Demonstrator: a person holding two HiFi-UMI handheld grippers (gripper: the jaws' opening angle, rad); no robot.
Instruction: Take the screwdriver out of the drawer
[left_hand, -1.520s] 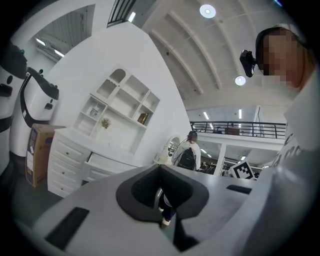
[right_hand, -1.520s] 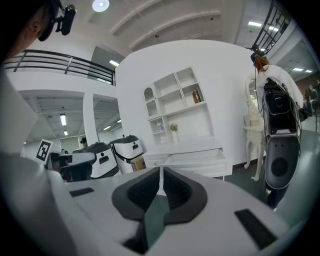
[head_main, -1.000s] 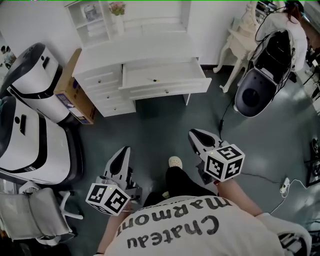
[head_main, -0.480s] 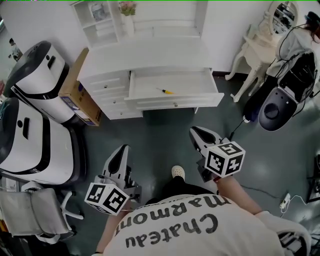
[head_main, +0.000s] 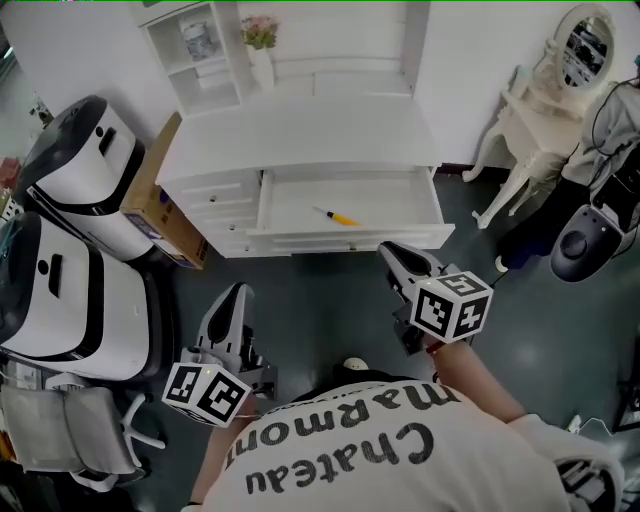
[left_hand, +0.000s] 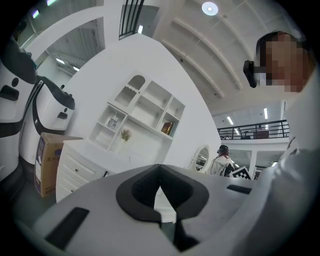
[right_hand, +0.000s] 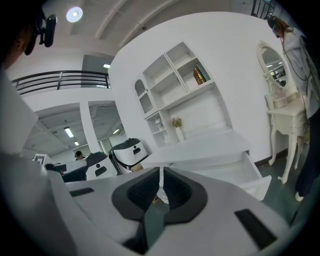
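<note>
A screwdriver (head_main: 338, 216) with a yellow handle lies inside the open drawer (head_main: 350, 239) of a white desk (head_main: 300, 130). My right gripper (head_main: 389, 253) hovers just in front of the drawer's front right edge, jaws shut and empty. Lower left, over the dark floor, my left gripper (head_main: 235, 293) is also shut on nothing. In the right gripper view my right gripper (right_hand: 160, 189) points toward the open drawer (right_hand: 235, 170); the screwdriver is hidden there. In the left gripper view my left gripper (left_hand: 160, 186) faces the desk (left_hand: 85, 160).
Two large white machines (head_main: 70, 230) and a cardboard box (head_main: 165, 215) stand left of the desk. A grey chair (head_main: 70, 430) is at the bottom left. A white vanity table with a mirror (head_main: 555, 90) stands at the right. A shelf unit with a flower vase (head_main: 260, 45) tops the desk.
The person has stepped closer to the desk, so the drawer and screwdriver sit lower and nearer in view. The right gripper now reaches the drawer's front; both grippers stay shut.
</note>
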